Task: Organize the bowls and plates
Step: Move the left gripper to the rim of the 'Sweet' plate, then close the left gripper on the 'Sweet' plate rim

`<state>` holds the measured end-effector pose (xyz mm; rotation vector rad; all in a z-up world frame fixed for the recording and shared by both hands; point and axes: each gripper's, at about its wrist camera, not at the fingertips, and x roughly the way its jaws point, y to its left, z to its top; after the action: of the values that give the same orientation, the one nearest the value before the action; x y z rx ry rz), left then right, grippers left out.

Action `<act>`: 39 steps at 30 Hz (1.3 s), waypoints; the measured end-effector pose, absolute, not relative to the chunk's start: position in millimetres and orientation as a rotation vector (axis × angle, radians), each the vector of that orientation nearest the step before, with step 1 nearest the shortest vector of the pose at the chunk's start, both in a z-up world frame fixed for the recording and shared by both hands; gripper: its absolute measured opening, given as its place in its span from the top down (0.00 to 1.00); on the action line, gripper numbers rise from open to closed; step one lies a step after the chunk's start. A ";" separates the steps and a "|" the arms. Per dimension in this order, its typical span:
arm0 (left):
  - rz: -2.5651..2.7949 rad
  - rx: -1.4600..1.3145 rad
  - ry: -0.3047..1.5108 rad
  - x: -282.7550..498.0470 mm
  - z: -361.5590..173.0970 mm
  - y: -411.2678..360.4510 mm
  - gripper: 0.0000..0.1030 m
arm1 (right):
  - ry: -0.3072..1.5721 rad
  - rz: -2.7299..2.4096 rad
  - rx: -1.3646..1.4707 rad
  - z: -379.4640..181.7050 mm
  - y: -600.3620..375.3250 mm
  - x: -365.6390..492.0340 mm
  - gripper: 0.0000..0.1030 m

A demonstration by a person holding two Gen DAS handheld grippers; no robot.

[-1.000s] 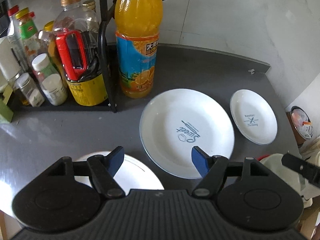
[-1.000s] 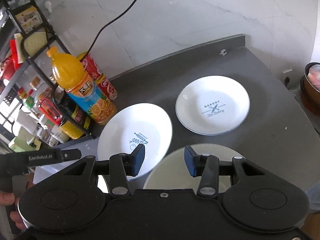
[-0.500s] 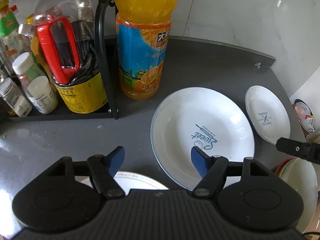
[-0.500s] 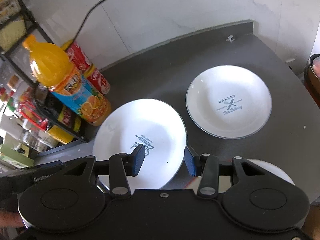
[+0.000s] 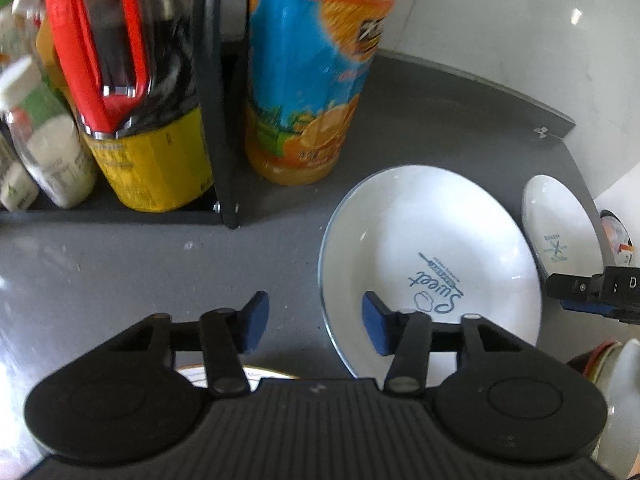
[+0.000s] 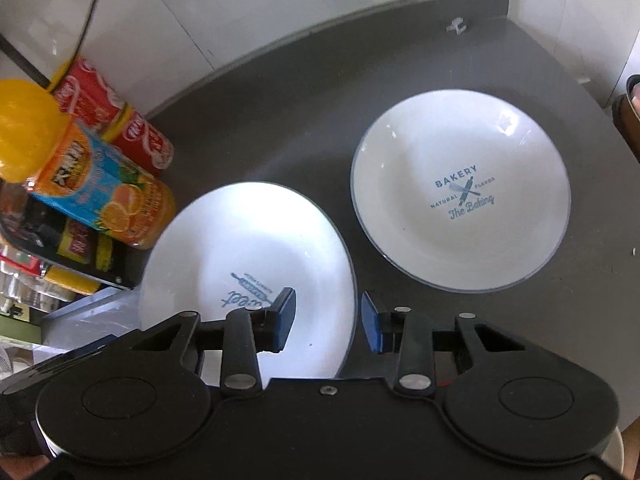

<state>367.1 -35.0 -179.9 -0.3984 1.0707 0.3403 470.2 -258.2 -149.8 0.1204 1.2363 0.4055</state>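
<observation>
A large white "Sweet" plate (image 5: pixel 432 248) (image 6: pixel 248 248) lies flat on the dark grey counter. To its right sits a smaller white "Bakery" plate (image 6: pixel 460 200) (image 5: pixel 560 224). My left gripper (image 5: pixel 312 318) is open, its two blue pads straddling the big plate's left rim. My right gripper (image 6: pixel 326 318) is open too, with the same plate's right rim between its pads. Neither holds anything. The right gripper's tip (image 5: pixel 596 292) shows at the right edge of the left wrist view. A white dish edge (image 5: pixel 224 372) peeks out under the left gripper.
An orange juice bottle (image 5: pixel 312 80) (image 6: pixel 80 176) stands just behind the big plate. A black rack post (image 5: pixel 216 96) fronts a shelf of sauce bottles (image 5: pixel 132 92). Red cans (image 6: pixel 116 116) line the wall. White bowls (image 5: pixel 620 396) sit at the counter's right edge.
Both grippers have moved forward and down toward the big plate, which now lies between each pair of pads. The dishes seen under them earlier have slid nearly out of view.
</observation>
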 end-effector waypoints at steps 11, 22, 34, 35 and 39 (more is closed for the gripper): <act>0.363 -0.527 1.106 374.2 -201.6 -22.6 0.74 | 1.325 0.375 0.114 -168.2 -246.1 485.5 0.78; 0.354 -0.622 1.086 377.0 -211.6 -21.5 0.90 | 1.363 0.382 0.092 -177.0 -236.7 492.4 0.85; 0.372 -0.672 1.077 358.9 -205.4 -12.6 0.91 | 1.280 0.469 0.045 -161.4 -237.5 481.3 0.89; 0.374 -0.674 1.069 356.7 -203.3 -11.5 0.92 | 1.276 0.476 0.051 -159.3 -237.7 480.3 0.90; 0.388 -0.702 1.037 349.3 -196.1 -5.5 0.93 | 1.252 0.504 0.063 -147.5 -237.0 474.5 0.91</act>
<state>349.3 -5.5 -196.1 -0.7023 1.0374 0.3878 474.5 -237.0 -147.5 0.0631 1.2519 0.5040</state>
